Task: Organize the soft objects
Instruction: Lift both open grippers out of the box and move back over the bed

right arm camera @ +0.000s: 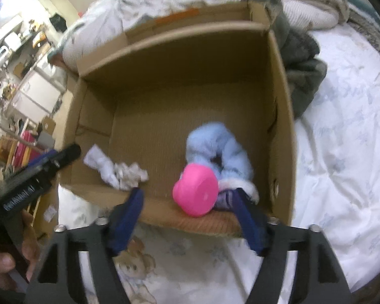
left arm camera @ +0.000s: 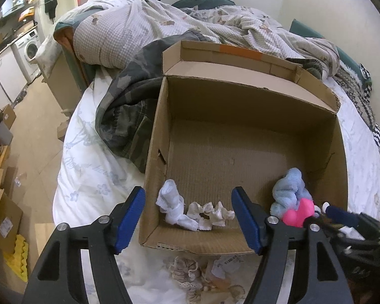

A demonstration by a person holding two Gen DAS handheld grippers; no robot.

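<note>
Socks (left arm camera: 182, 209), white and crumpled, lie inside the cardboard box (left arm camera: 154, 136) beside a pale blue plush toy (right arm camera: 223, 147). Both the left gripper (left arm camera: 190, 217) and right gripper (right arm camera: 187, 217) have fingers spread, pinching nothing.

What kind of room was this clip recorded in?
Most likely a bedroom in a small home: a cardboard box sits on a bed with a rumpled quilt, and a washing machine stands beyond.
</note>
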